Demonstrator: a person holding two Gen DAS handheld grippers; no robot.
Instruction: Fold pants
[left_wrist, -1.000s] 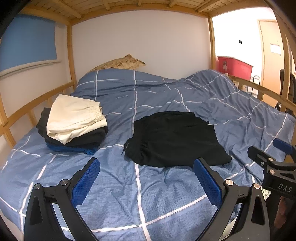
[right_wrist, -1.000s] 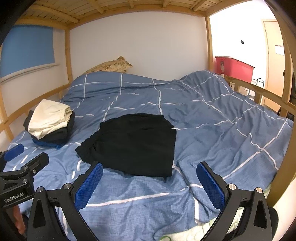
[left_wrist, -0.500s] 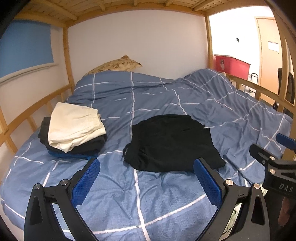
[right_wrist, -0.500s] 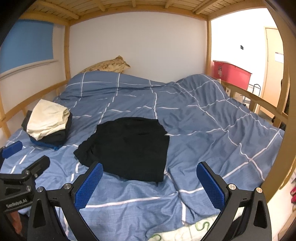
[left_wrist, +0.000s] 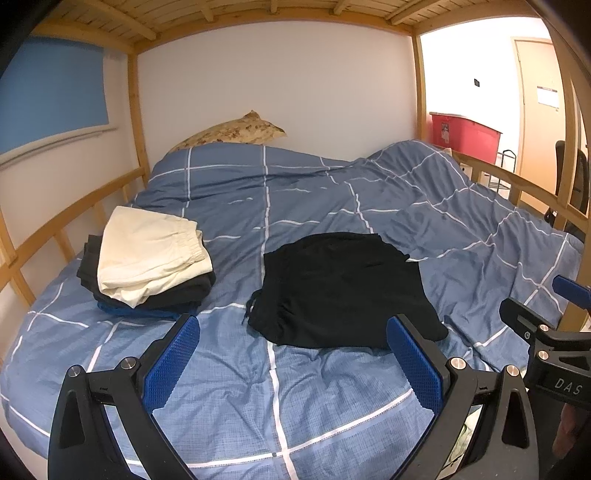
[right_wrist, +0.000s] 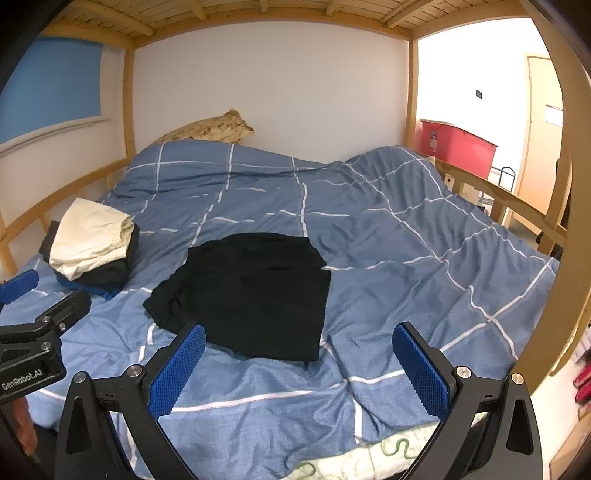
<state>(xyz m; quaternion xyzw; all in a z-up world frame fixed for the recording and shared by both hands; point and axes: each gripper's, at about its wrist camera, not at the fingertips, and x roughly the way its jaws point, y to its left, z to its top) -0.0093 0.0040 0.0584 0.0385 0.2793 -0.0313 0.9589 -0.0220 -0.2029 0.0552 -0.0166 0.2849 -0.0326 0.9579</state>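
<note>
A pair of black pants (left_wrist: 343, 291) lies folded flat on the blue checked duvet (left_wrist: 303, 206), near the bed's front edge; it also shows in the right wrist view (right_wrist: 255, 291). My left gripper (left_wrist: 291, 362) is open and empty, held back from the bed just short of the pants. My right gripper (right_wrist: 299, 369) is open and empty, also short of the pants, over the duvet's front edge. Each gripper shows at the edge of the other's view.
A stack of folded clothes with a cream piece on top (left_wrist: 147, 266) sits at the left of the bed (right_wrist: 92, 243). A patterned pillow (left_wrist: 229, 133) lies at the head. Wooden bunk rails (left_wrist: 62, 229) flank the bed. A red bin (right_wrist: 458, 147) stands at right.
Both grippers have drawn back from the bed and risen slightly, so the pants and stack look smaller and farther. Nothing on the bed has moved.
</note>
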